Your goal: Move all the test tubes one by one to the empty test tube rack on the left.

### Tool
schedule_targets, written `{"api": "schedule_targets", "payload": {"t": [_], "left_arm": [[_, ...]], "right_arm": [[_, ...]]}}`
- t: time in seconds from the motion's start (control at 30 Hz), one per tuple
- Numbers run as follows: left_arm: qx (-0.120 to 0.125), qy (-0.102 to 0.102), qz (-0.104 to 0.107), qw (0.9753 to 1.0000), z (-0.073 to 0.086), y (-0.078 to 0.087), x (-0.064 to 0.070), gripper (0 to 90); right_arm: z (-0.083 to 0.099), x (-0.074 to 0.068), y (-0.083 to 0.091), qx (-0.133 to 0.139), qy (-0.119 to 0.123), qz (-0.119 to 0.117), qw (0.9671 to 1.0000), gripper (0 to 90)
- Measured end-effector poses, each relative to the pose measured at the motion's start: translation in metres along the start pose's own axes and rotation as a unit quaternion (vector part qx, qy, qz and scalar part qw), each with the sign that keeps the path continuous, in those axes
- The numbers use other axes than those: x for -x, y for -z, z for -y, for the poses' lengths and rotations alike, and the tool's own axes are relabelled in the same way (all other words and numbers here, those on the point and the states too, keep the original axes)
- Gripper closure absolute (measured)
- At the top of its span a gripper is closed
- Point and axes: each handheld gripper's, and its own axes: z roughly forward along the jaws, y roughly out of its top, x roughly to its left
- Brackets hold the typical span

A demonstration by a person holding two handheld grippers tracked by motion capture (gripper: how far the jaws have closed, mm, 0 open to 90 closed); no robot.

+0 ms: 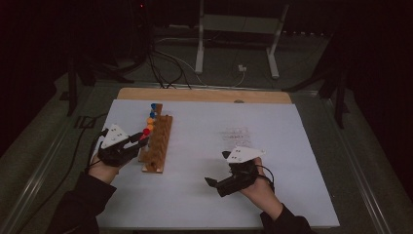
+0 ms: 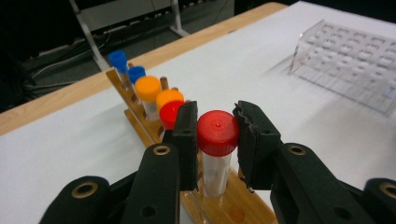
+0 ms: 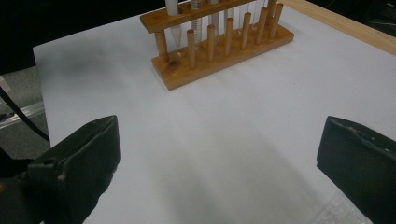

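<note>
Now, across the white desk (image 1: 204, 195), the wooden test-tube rack (image 1: 158, 144) sits near the left edge, while the clear plastic rack (image 2: 355, 56) sits toward the right. Right gripper (image 1: 216, 183) rests by the near edge, jaws spread wide with nothing between them. Left gripper (image 2: 217, 135) has its jaws clamped on the red-capped tube (image 2: 217, 140), standing upright at the wooden rack's near end.

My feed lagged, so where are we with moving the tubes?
Nothing looks moved yet: the clear rack shows no tubes. In hand: the left gripper brackets the nearest red-capped tube, which stands in the wooden rack. Five more capped tubes wait there. The right gripper is open, idle.
</note>
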Motion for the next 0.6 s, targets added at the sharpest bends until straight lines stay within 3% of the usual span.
{"api": "schedule_targets", "payload": {"t": [0.23, 0.43, 0.6], "left_arm": [[-0.020, -0.002, 0.004, 0.9998, 0.007, -0.007, 0.000, 71.8], [-0.017, -0.003, 0.011, 0.9998, 0.008, -0.005, 0.000, 69.5], [0.003, -0.005, 0.021, 0.9998, 0.004, 0.007, 0.003, 47.5]], "right_arm": [[0.000, 0.000, 0.001, 0.002, -0.002, 0.001, 1.0000, 0.0], [-0.001, 0.001, 0.003, 0.004, -0.002, 0.001, 1.0000, 0.0], [0.000, 0.002, 0.005, 0.006, -0.001, 0.001, 1.0000, 0.0]]}}
